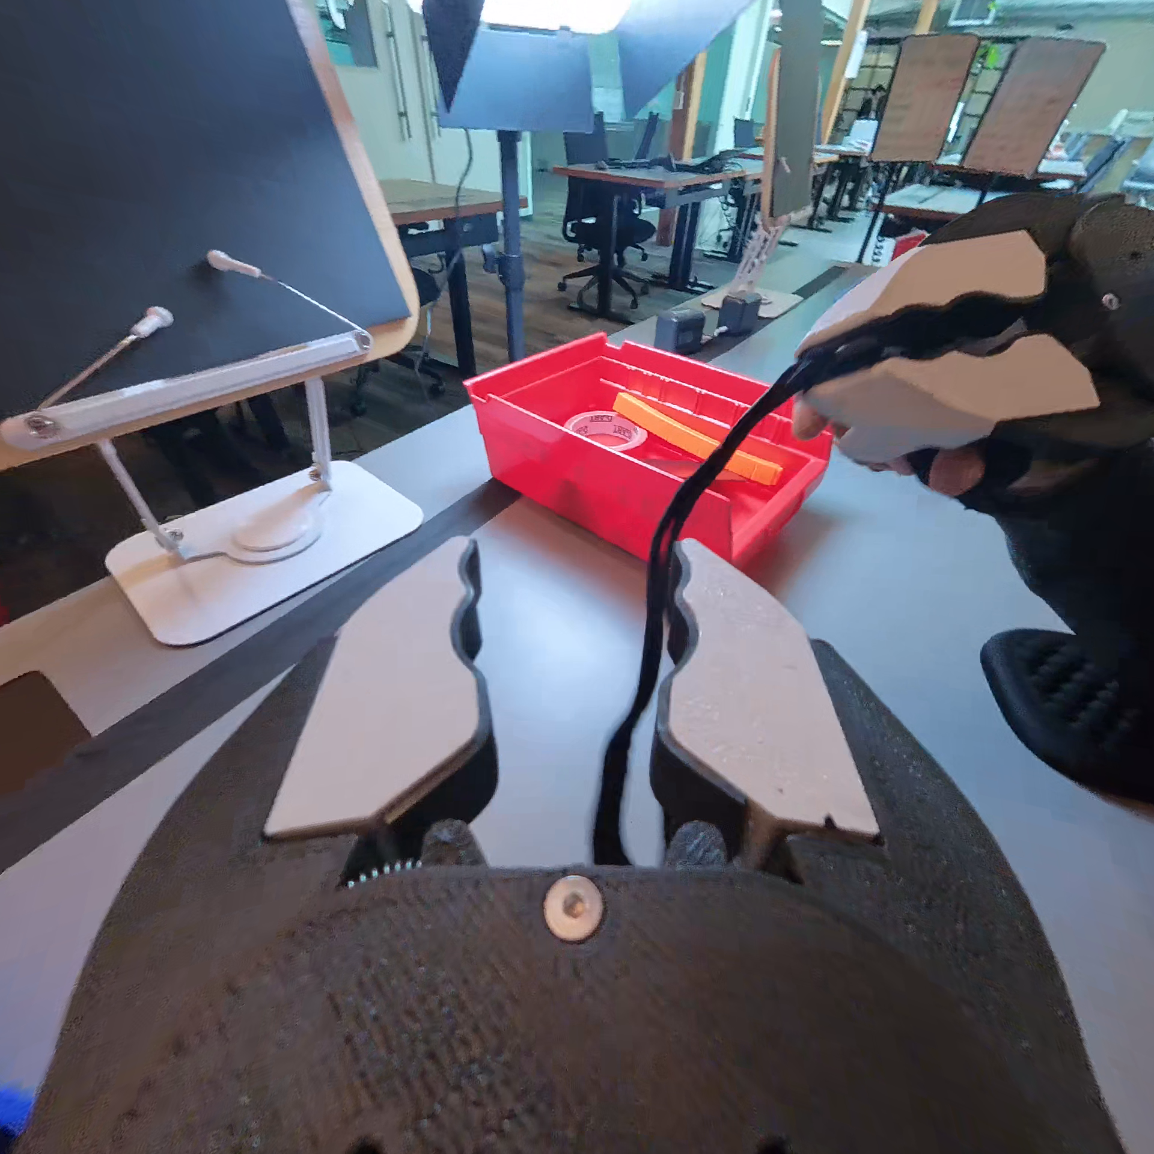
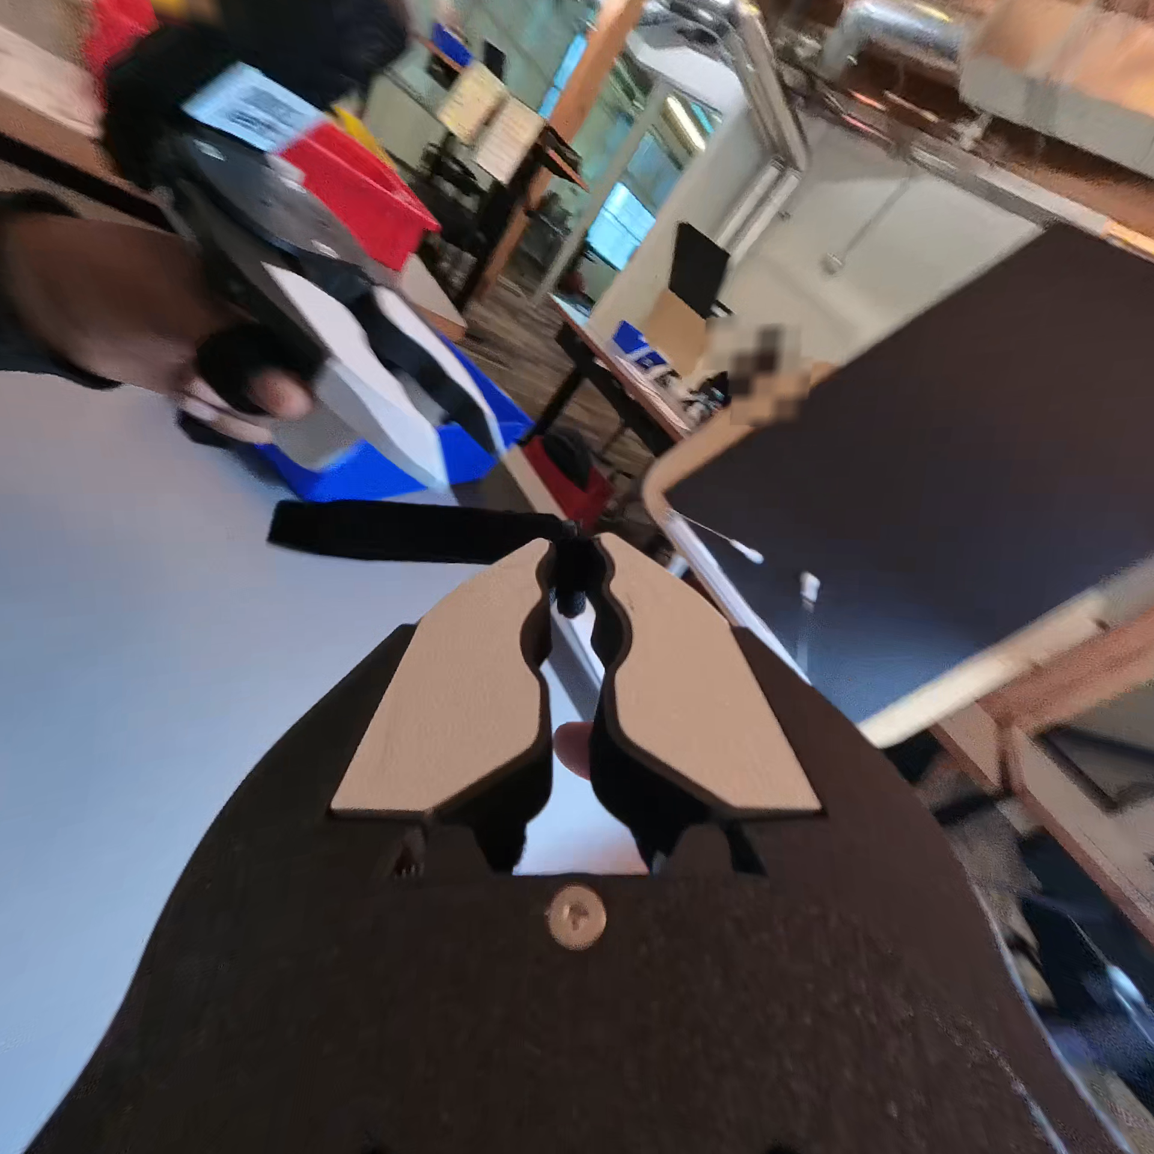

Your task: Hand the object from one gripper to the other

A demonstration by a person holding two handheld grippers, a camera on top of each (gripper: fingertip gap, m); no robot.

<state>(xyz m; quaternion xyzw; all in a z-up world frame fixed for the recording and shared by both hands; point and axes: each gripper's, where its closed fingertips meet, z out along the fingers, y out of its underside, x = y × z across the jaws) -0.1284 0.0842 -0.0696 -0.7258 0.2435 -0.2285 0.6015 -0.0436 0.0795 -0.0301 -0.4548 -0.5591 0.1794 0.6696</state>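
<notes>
I am in the middle of the hand-over. My right hand-held gripper point(image 2: 574, 562) is pinching one end of a black strap point(image 1: 649, 655) right at its tips. In the right wrist view, the strap sticks out sideways from those tips as a flat dark band, up in the air above the grey worktop point(image 1: 874, 593).

My left hand-held gripper point(image 1: 574, 581) is spread wide. In the left wrist view, the strap hangs down from the right hand-held gripper and runs between my two left fingers, close against the right-side finger point(image 1: 737, 674). The other finger is well apart from it. So the left one is not holding anything yet.

Behind the strap sits a red bin point(image 1: 624, 493) with a roll of clear tape point(image 1: 602, 431) and an orange stick point(image 1: 693, 443) inside. A white stand point(image 1: 262, 549) holding a dark board is off to the left.

I think the next move is to squeeze the left fingers together on the strap. It would help to slide a little so the strap sits in the middle. Only when the left one holds tight should the right one let go. The strap is floppy and thin, so it could slip out if I let go too soon.
</notes>
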